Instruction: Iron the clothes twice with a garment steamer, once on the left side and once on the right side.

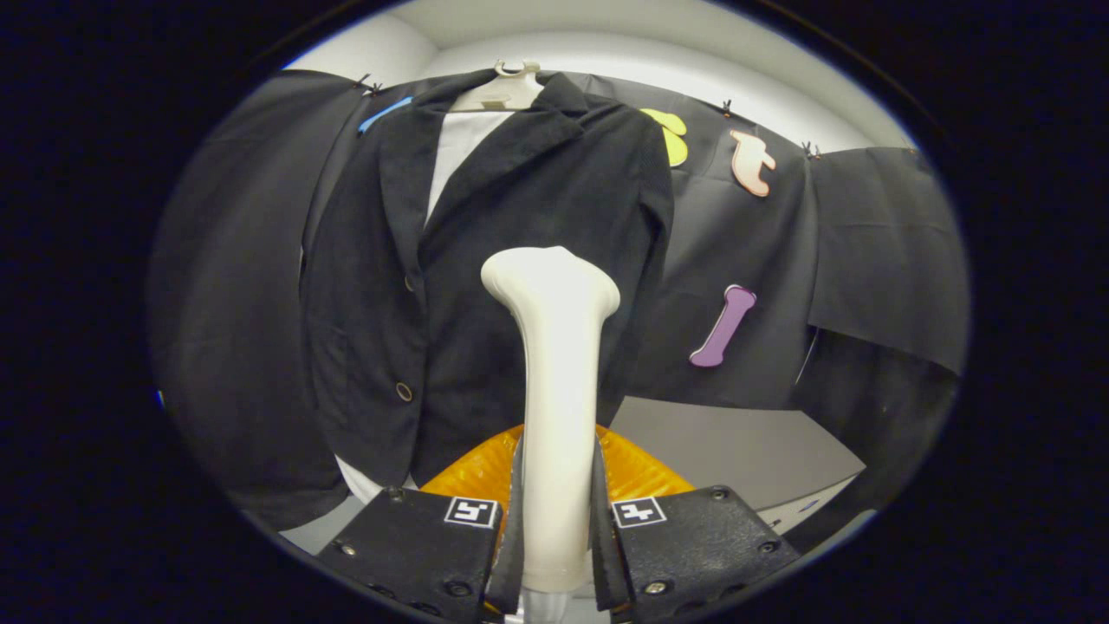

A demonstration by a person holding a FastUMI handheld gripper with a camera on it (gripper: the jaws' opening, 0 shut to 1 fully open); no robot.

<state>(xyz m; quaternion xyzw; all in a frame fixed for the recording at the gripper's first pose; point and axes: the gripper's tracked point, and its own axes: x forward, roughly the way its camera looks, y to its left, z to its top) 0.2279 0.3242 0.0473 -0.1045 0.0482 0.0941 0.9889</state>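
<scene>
Right now my claw (559,520) is pinching the steamer (554,381), with 1 finger pressed against each side of its pale handle near the lower end. The steamer stands upright between my 2 fingers (416,542) and rises well beyond them, widening at the top into a flared head that sits in front of the jacket (485,260). That head is level with the jacket's middle, on the panel to the right of the button line as I look at it; I cannot tell whether it touches the cloth or hangs just off it. The jacket is dark, hung on a pale hanger (507,87) against the black cloth wall, its lapels open over a white lining (455,152) near the collar. 2 buttons show on the front, 1 (409,282) at mid height and 1 (404,392) lower down, both to the left of the steamer. The sleeves hang down at either side, the hem ending just above an orange thing (485,472) that lies behind my fingers, partly hidden by the steamer's handle. Beyond the orange thing, to the right, a grey counter (736,442) runs back to the foot of the wall.
</scene>
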